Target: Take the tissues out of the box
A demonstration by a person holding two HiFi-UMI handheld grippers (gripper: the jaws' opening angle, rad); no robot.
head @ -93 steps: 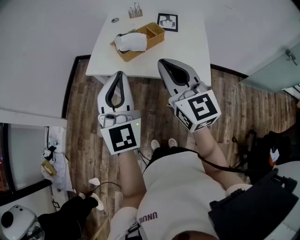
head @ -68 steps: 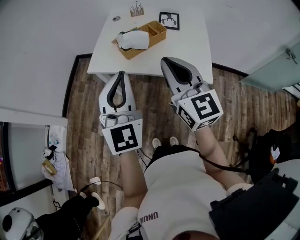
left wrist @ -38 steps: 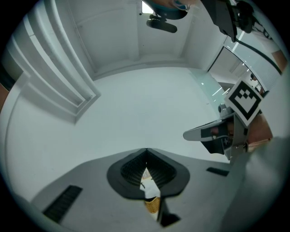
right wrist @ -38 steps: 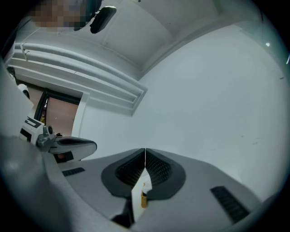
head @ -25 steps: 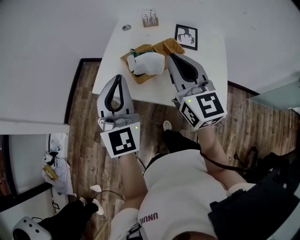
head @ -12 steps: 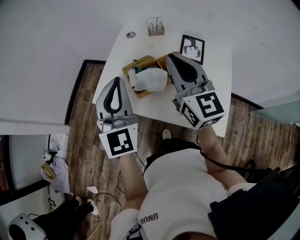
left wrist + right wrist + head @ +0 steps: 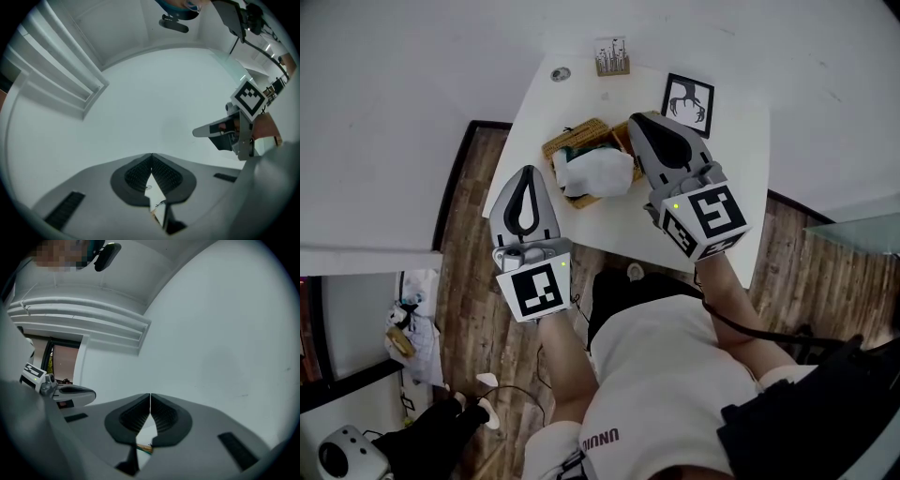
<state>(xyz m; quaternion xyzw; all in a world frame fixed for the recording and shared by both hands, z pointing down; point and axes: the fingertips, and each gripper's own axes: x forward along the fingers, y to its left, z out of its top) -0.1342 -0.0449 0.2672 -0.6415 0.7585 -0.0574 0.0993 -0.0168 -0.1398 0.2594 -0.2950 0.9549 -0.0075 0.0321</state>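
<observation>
A woven wicker box stands on the white table, and a white bundle of tissues bulges out of it. My right gripper hangs over the table just right of the box, its jaws shut and empty. My left gripper is shut and empty too, at the table's near left edge, left of the box. Both gripper views face a bare white wall. The left gripper and the right gripper show closed tips there, and neither view shows the box.
At the table's far side are a framed black-and-white picture, a small stand of sticks and a small round disc. Wooden floor lies below the left gripper. White walls enclose the table's far side.
The table and box have come closer in the head view. My right gripper has moved out over the table beside the box; the left has reached the table's edge. Both stayed shut.
</observation>
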